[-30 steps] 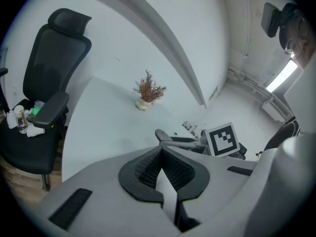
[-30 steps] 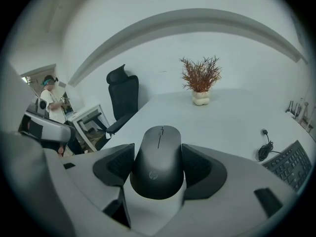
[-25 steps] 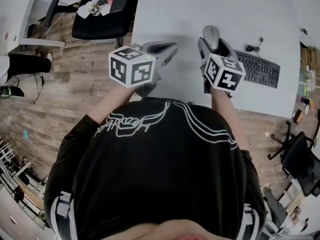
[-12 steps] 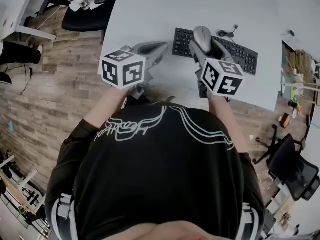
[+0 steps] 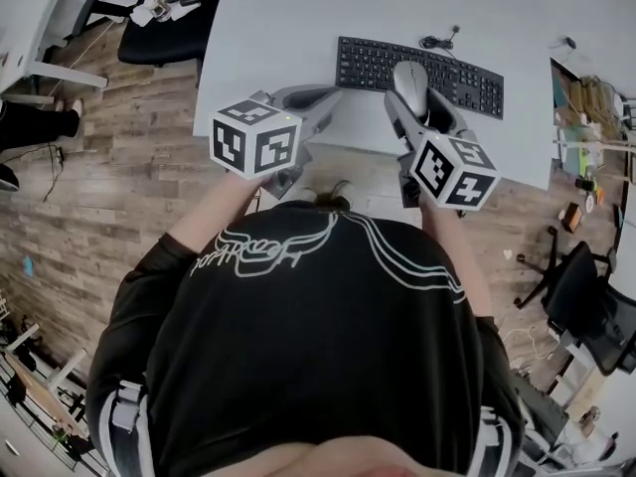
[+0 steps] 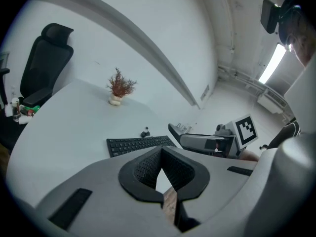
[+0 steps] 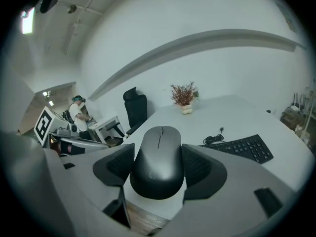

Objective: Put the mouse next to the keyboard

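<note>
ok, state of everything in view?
right gripper: shut on mouse.
mouse: top up, clamped between the jaws.
left gripper: shut, empty.
keyboard: flat on table.
plant: upright on table.

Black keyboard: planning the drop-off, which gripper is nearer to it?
Right. The right gripper, shut on the dark grey mouse, appears over the black keyboard's front edge; the left gripper, shut, sits just off its left front corner.
</note>
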{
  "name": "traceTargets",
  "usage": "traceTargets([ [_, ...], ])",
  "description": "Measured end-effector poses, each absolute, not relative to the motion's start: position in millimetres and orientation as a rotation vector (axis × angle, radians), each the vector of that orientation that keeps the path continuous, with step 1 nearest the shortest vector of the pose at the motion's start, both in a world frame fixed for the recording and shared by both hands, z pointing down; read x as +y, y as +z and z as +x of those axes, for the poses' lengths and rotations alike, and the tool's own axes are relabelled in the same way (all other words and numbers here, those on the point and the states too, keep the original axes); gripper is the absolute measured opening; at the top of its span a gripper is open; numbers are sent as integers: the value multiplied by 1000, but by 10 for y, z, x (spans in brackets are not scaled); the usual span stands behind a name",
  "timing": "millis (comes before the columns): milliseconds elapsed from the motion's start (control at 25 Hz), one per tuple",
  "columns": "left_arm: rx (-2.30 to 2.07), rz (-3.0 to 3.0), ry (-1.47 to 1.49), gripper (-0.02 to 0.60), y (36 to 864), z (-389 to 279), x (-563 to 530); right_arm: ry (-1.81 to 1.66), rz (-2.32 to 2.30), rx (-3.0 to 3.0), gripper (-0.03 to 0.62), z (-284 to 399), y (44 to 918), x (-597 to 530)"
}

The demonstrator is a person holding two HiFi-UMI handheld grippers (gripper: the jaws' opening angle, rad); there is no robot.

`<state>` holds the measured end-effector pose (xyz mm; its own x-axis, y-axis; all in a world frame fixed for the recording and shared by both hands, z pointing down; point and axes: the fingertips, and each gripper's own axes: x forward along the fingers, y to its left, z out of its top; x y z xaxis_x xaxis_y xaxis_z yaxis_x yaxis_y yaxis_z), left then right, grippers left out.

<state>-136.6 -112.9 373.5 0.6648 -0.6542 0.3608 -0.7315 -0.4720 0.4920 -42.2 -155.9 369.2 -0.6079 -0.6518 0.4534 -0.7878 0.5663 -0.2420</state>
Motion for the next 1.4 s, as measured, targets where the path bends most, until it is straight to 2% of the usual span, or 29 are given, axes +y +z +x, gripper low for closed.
traceTargets([
  [400, -836, 2332, 231, 6, 3758, -1134, -811, 655, 1415, -2368, 267, -95, 3713, -1072],
  [720, -750, 2404, 271, 6, 3682, -650, -934, 666, 1532, -2369, 267, 364, 3665, -1140],
  [1000, -776, 2417, 267, 6, 3638, -90, -1409, 653, 1572, -2379, 266, 1080, 3641, -1629],
  [1400, -872, 2336, 247, 6, 3695, 1083, -2268, 641, 1493, -2370, 267, 2372, 3674, -2595],
])
